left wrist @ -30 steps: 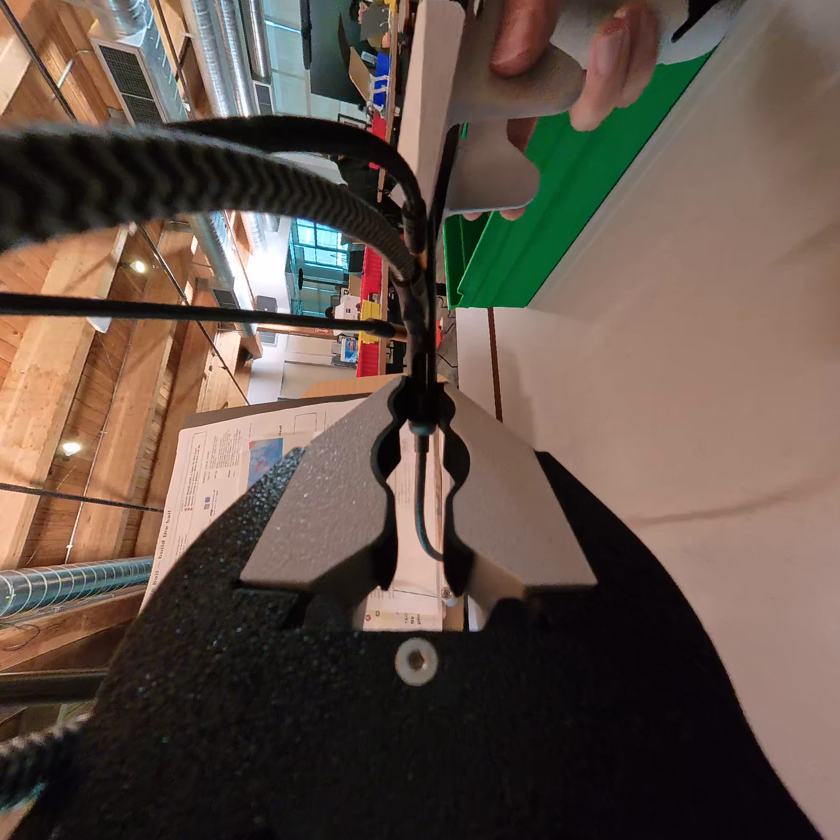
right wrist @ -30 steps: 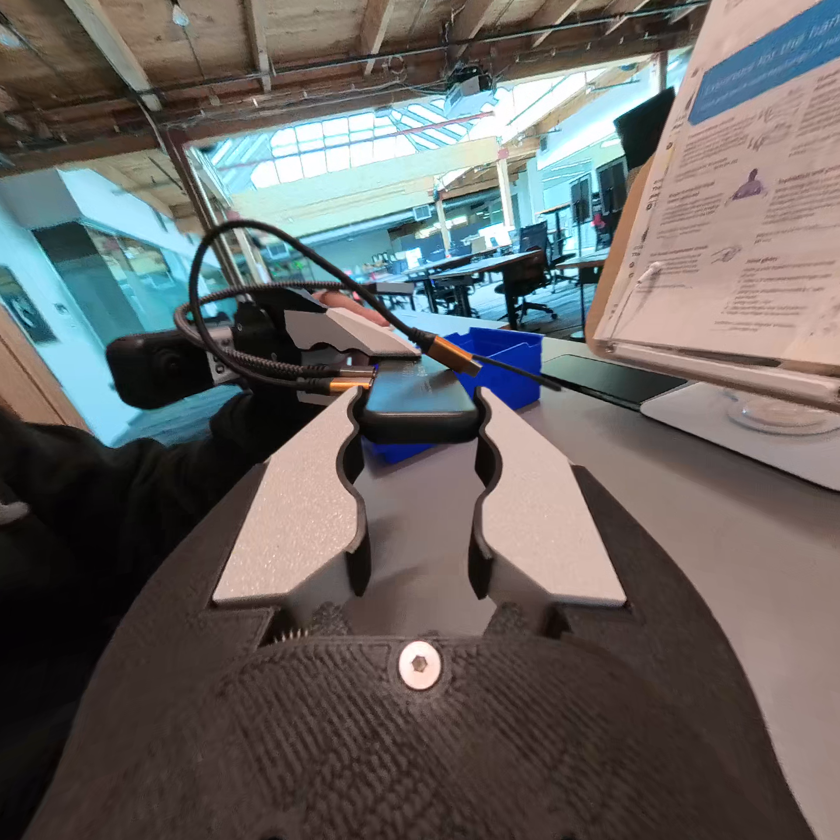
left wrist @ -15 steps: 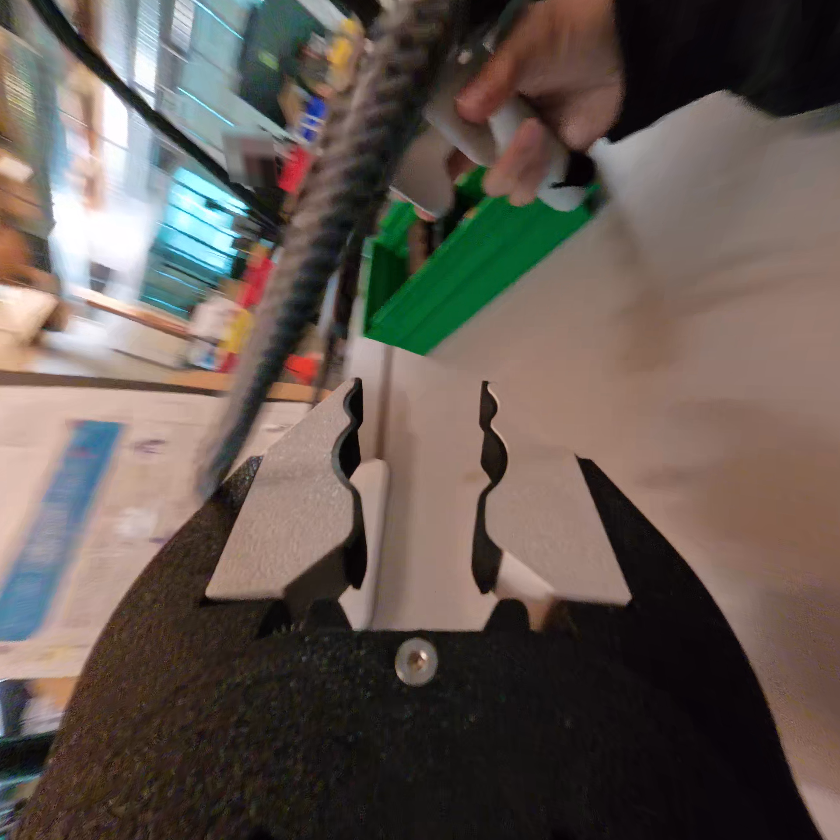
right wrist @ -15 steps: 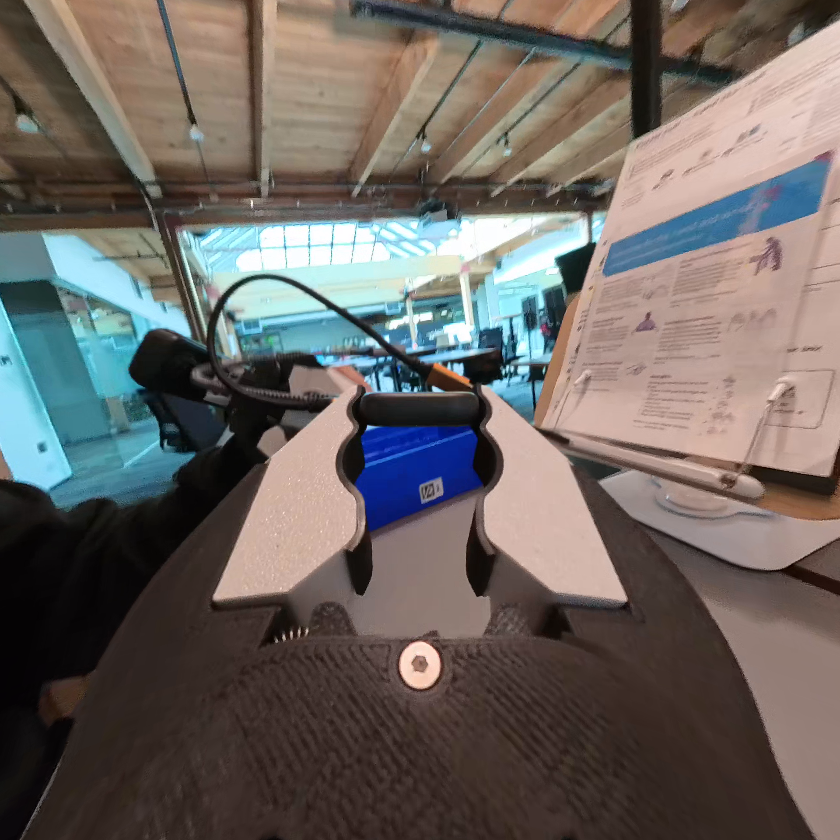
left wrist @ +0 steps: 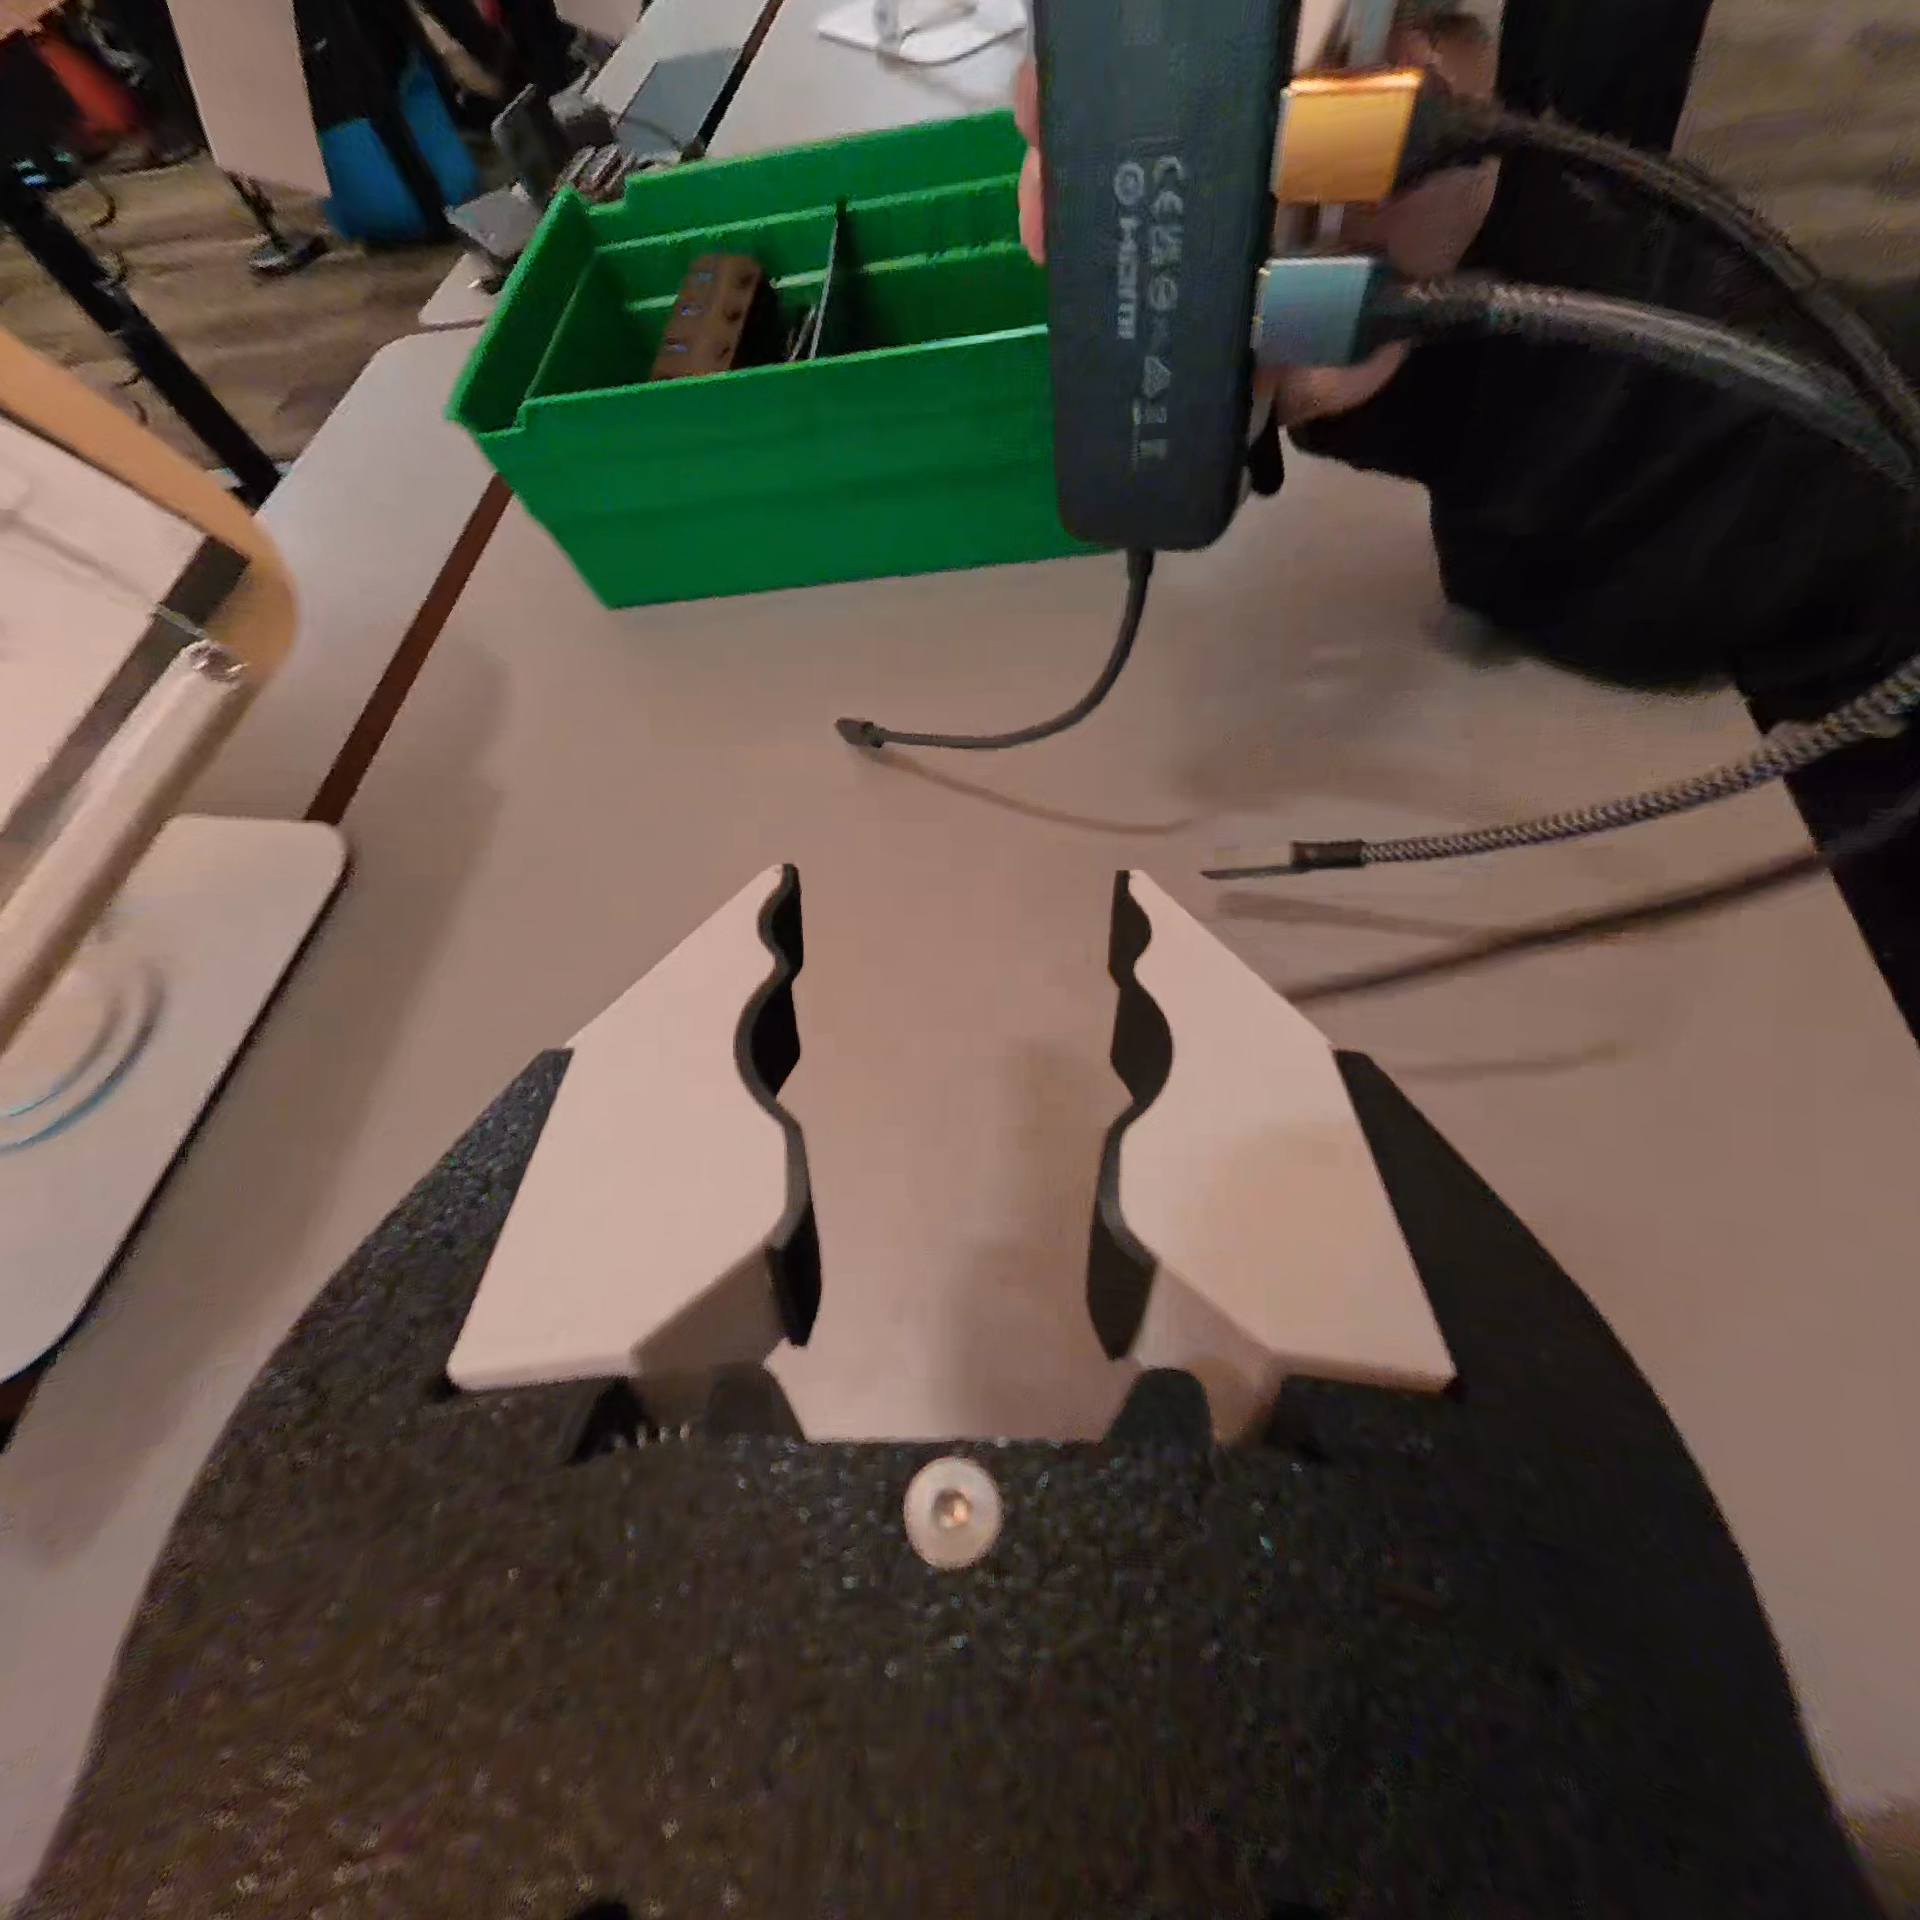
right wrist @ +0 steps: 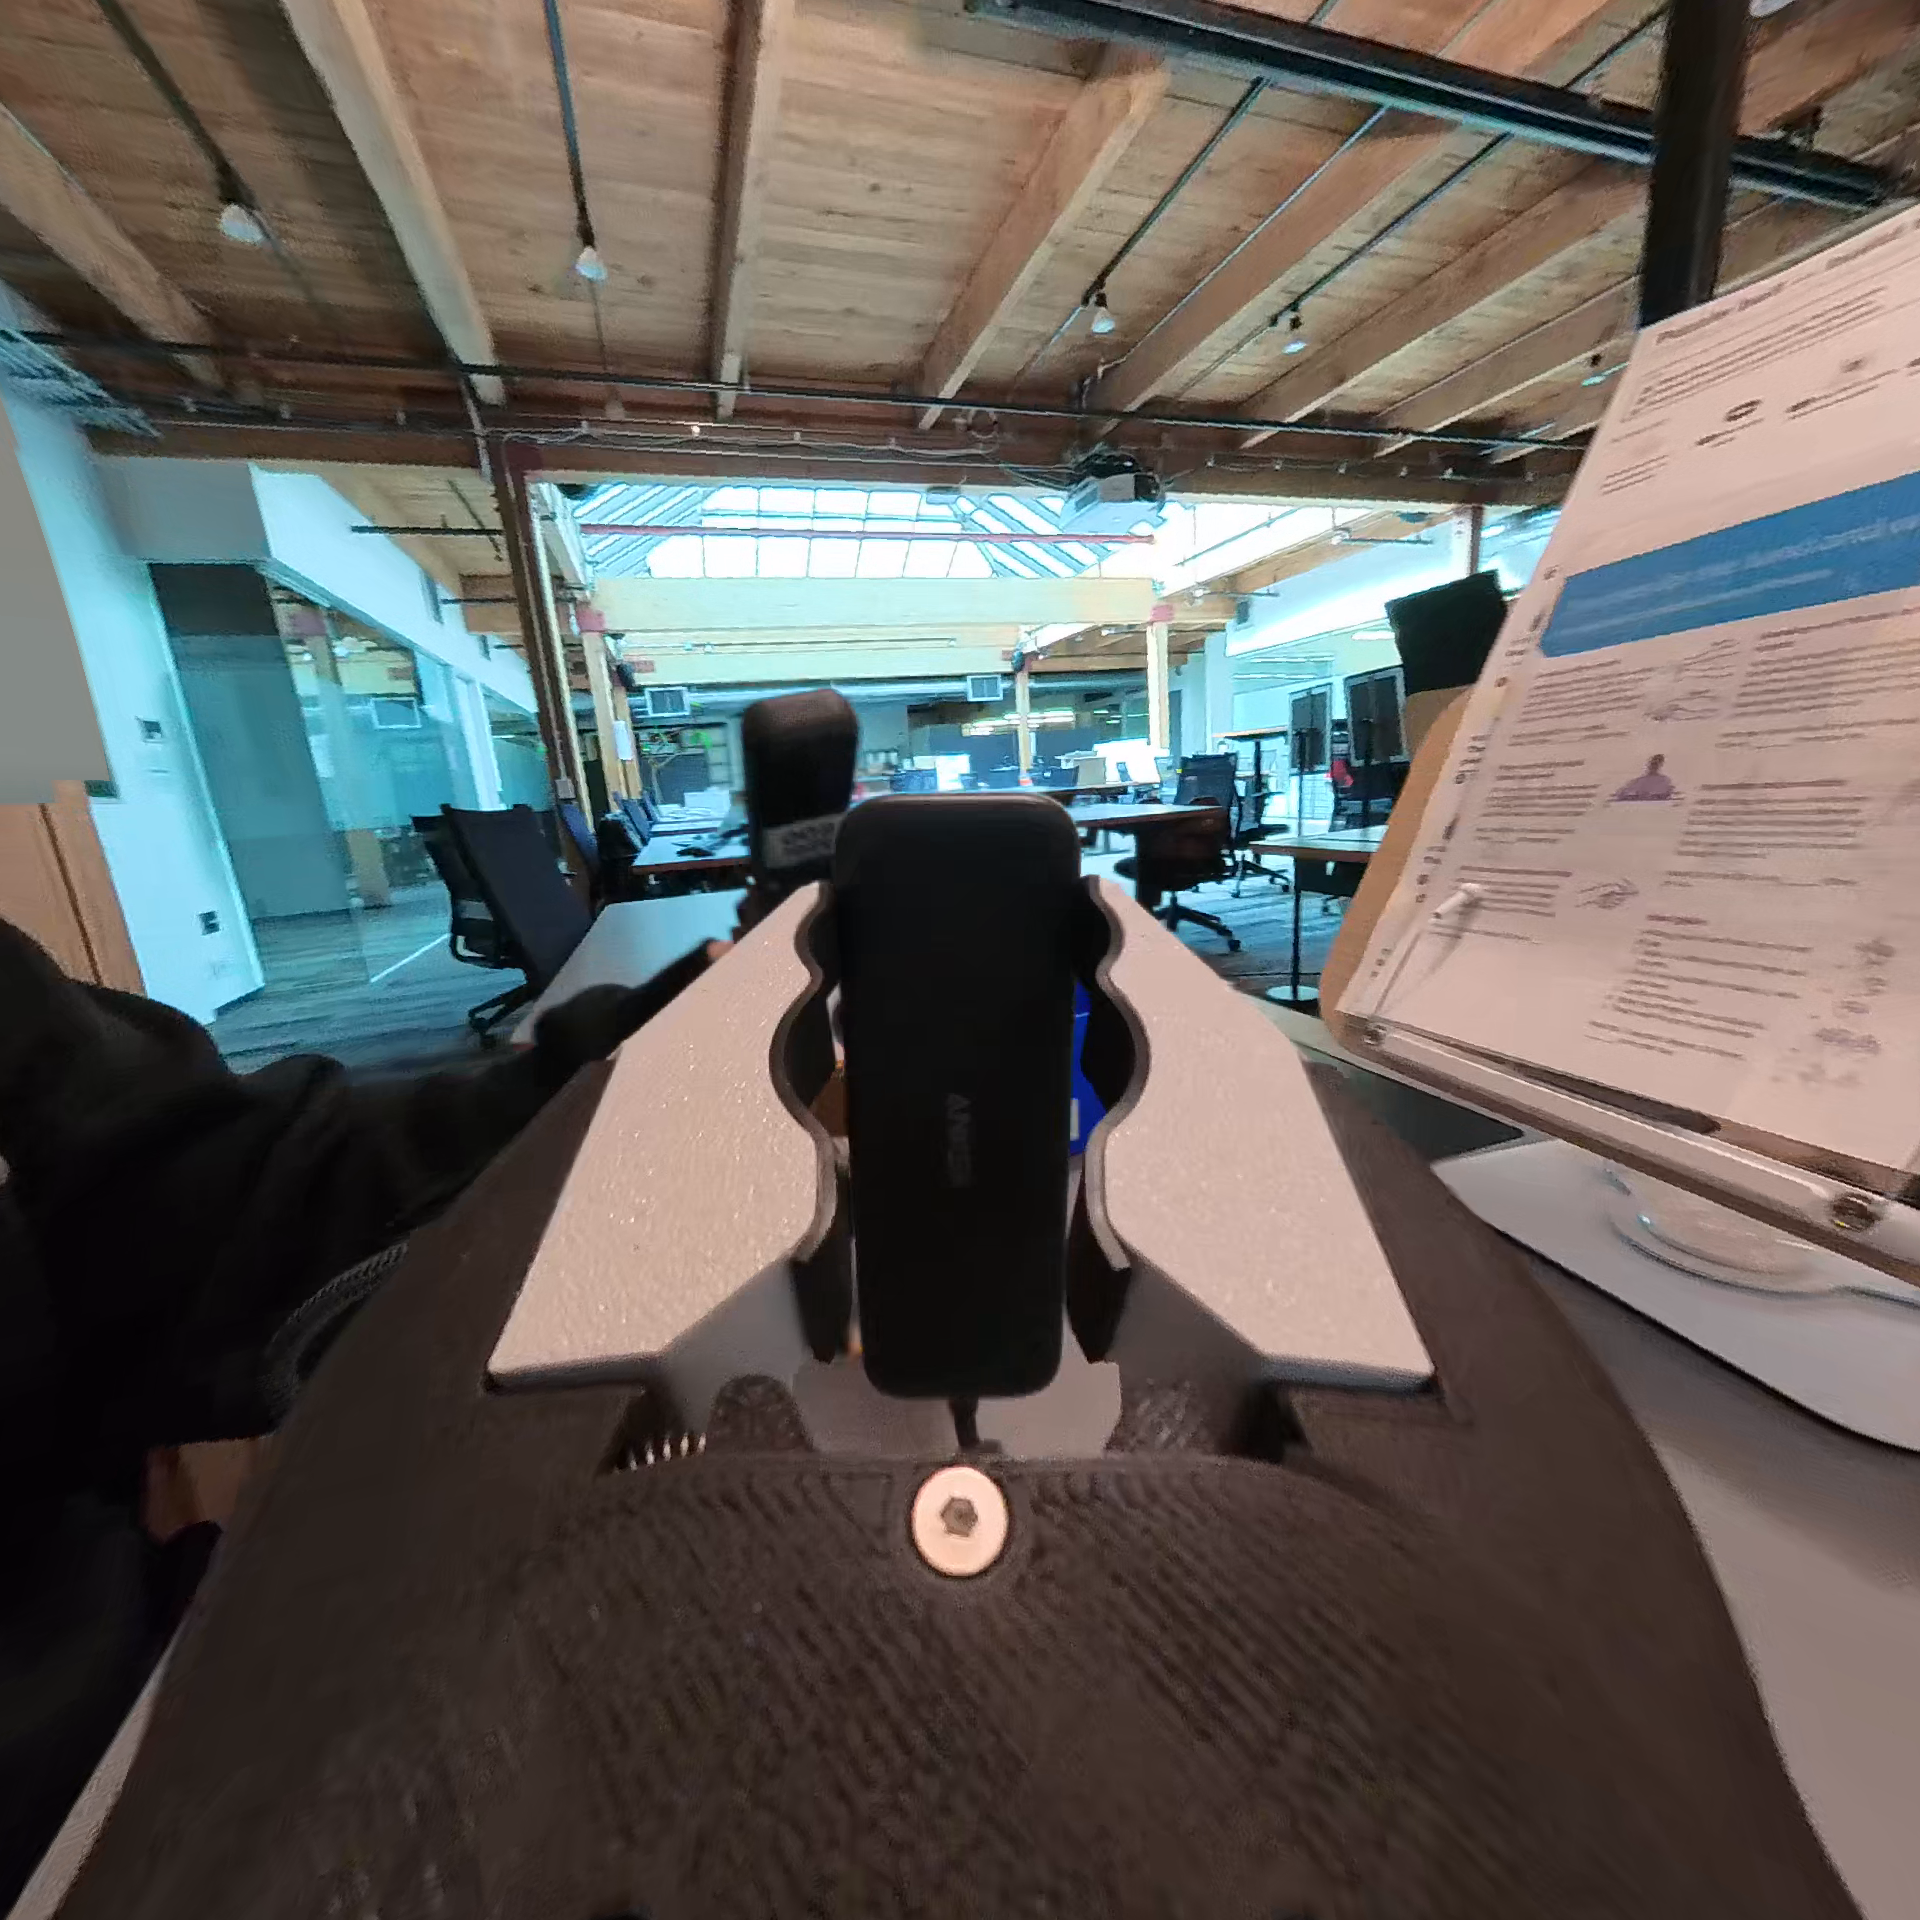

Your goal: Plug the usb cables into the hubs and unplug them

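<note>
Hub (right wrist: 956, 1101) clamped lengthwise between right gripper (right wrist: 956, 1039) jaws, held above table (left wrist: 935, 644). Two plugs (left wrist: 1340, 135) seated in its side. Left gripper (left wrist: 956, 1039) jaws apart, empty, below hub. Risk judged: cable drag twisting hub in clamp; loose braided cable end (left wrist: 1320, 854) beside right jaw snagged.

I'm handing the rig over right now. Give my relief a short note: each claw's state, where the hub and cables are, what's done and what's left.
Left claw: open, empty, over the table.
Right claw: shut on the dark hub, held up off the table.
Done: gold-plug cable and grey-plug cable both sit in the hub's side.
Hub's own lead hangs down to the table.
Another hub lies in the green bin.
Left: unplug both cables, probably with the left claw.
</note>
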A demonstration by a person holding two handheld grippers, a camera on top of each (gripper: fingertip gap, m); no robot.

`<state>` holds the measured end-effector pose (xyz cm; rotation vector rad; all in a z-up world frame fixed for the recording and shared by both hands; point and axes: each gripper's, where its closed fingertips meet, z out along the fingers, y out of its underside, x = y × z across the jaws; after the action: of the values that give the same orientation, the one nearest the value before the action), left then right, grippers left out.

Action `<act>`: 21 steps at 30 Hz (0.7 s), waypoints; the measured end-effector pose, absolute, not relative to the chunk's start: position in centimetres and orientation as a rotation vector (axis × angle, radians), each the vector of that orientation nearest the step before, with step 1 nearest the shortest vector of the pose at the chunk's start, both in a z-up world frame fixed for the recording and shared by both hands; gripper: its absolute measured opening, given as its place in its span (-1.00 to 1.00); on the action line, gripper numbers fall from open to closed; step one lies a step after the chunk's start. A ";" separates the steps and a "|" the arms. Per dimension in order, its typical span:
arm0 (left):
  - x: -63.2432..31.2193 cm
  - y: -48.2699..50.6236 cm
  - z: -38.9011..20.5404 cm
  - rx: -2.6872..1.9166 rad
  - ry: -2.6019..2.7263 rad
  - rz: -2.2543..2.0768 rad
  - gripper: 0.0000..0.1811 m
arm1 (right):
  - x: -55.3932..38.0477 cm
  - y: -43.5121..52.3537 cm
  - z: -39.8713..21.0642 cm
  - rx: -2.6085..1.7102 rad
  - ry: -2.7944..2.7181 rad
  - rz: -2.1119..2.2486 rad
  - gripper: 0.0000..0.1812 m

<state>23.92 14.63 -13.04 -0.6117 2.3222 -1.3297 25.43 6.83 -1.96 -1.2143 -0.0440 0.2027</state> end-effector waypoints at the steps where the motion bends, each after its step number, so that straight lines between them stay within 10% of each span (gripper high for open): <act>1: 24.6 13.9 -13.3 -0.618 2.305 -1.359 -0.35 | 25.2 6.9 -1.9 -1.209 -0.053 0.211 -0.50; 9: 24.4 7.4 -12.0 -0.463 2.250 -1.605 -0.14 | 23.9 7.1 -1.4 -1.166 -0.083 0.305 -0.50; 21: 26.7 7.8 -11.3 -0.445 2.128 -1.230 -0.52 | 24.4 7.3 -2.1 -1.241 -0.084 0.182 -0.53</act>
<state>26.67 7.84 -11.32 -0.4450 2.1284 -1.2297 24.41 7.29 -2.12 -1.2406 -0.0844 0.1816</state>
